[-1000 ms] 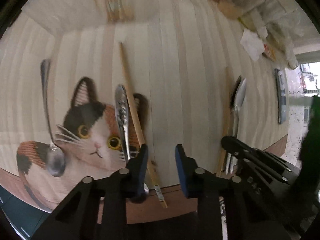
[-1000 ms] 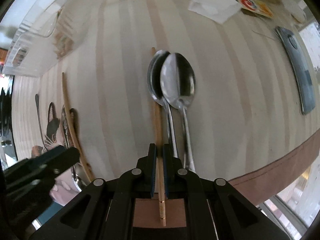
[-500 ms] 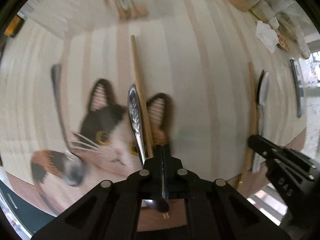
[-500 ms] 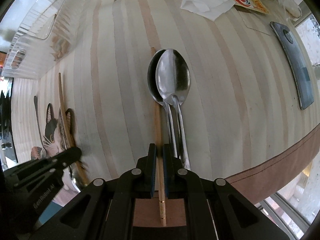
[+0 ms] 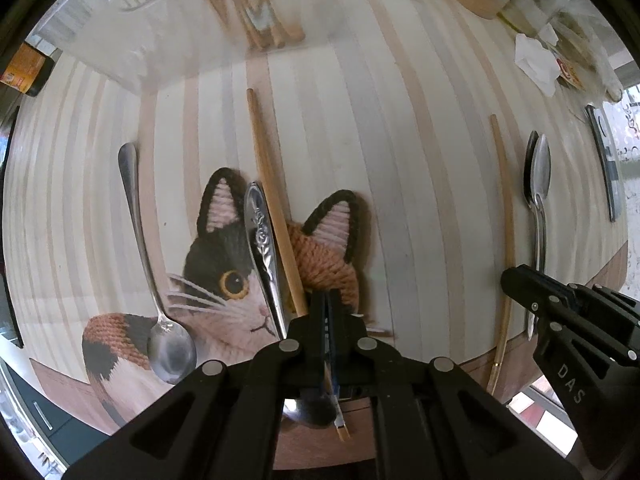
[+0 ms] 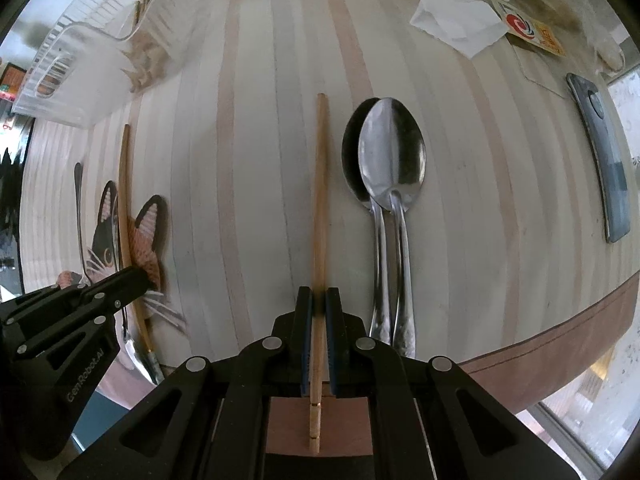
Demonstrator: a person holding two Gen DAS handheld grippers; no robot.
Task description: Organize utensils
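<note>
Pale striped wooden tabletop (image 6: 460, 264) with a brown edge band carries the work area. At its far left stands a clear plastic organizer bin (image 5: 168, 28) holding wooden utensils, blurred through the wall. A knitted cat-face coaster (image 5: 224, 276) lies at the near edge.

Left gripper (image 5: 326, 312): jaws drawn together to a narrow slot, clamped on the near end of a wooden chopstick (image 5: 268, 184) that runs away across the coaster onto the bare wood. An engraved metal handle (image 5: 262, 248) lies just beside the chopstick, to its left, on the coaster. A small spoon (image 5: 160, 312) rests farther left, bowl toward the near edge, on the coaster's lower corner.

Right gripper (image 6: 319, 308): jaws narrow, pads pressed against both sides of a second chopstick (image 6: 319, 200), which lies straight along the tabletop with its metal-tipped end projecting back past the pads over the brown edge. Just to its right lie two stacked metal spoons (image 6: 390, 168), bowls away, not touching the chopstick.

Far right: a dark phone (image 6: 604, 168), a crumpled white tissue (image 6: 456, 20), and a printed packet (image 6: 532, 32).
</note>
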